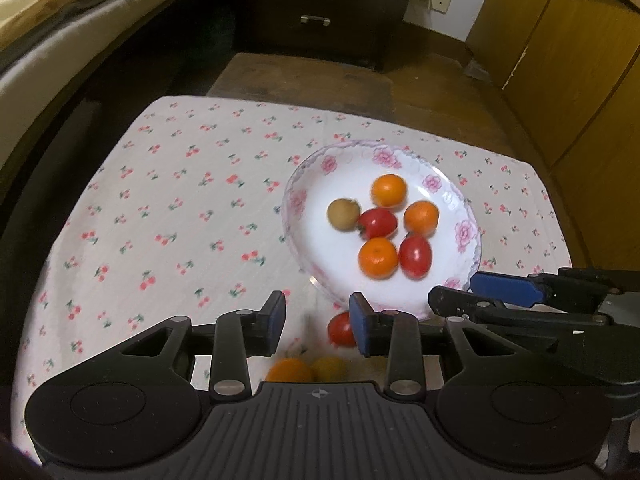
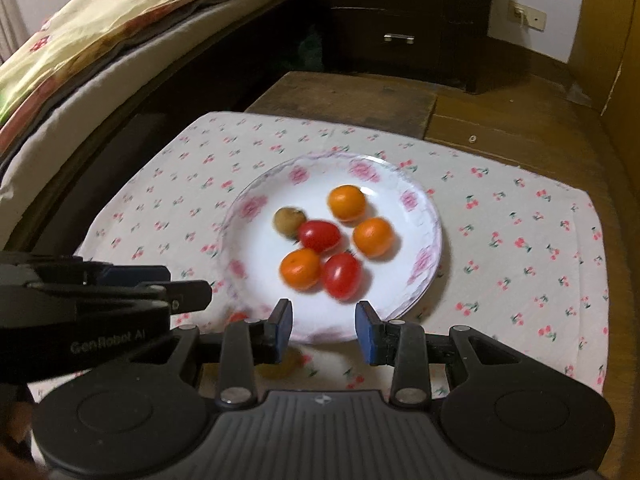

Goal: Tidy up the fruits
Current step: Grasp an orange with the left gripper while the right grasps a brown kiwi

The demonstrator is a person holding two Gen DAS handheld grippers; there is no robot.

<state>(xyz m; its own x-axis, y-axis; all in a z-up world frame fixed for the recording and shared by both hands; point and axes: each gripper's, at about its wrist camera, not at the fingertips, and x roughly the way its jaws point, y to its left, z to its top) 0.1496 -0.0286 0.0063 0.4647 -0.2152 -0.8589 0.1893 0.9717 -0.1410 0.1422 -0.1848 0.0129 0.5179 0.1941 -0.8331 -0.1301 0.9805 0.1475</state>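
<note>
A white plate with pink flowers (image 1: pixel 464 232) (image 2: pixel 420 204) sits on the cherry-print cloth and holds three oranges, two red tomatoes (image 1: pixel 415 256) (image 2: pixel 341 275) and a brown fruit (image 1: pixel 343 214) (image 2: pixel 289 221). My left gripper (image 1: pixel 318 322) is open and empty, just short of the plate's near rim. A red tomato (image 1: pixel 340 329), an orange (image 1: pixel 289 370) and a yellow fruit (image 1: pixel 329 368) lie on the cloth under it. My right gripper (image 2: pixel 324 330) is open and empty over the plate's near rim. A yellowish fruit (image 2: pixel 286 364) shows beneath its left finger.
The cloth (image 1: pixel 168 208) covers a low wooden table (image 2: pixel 348 96). A bed with bedding (image 2: pixel 120 20) runs along the left. A dark drawer chest (image 2: pixel 400 12) stands behind. Wooden cabinets (image 1: pixel 568 60) are at the right. The right gripper shows in the left wrist view (image 1: pixel 504 288).
</note>
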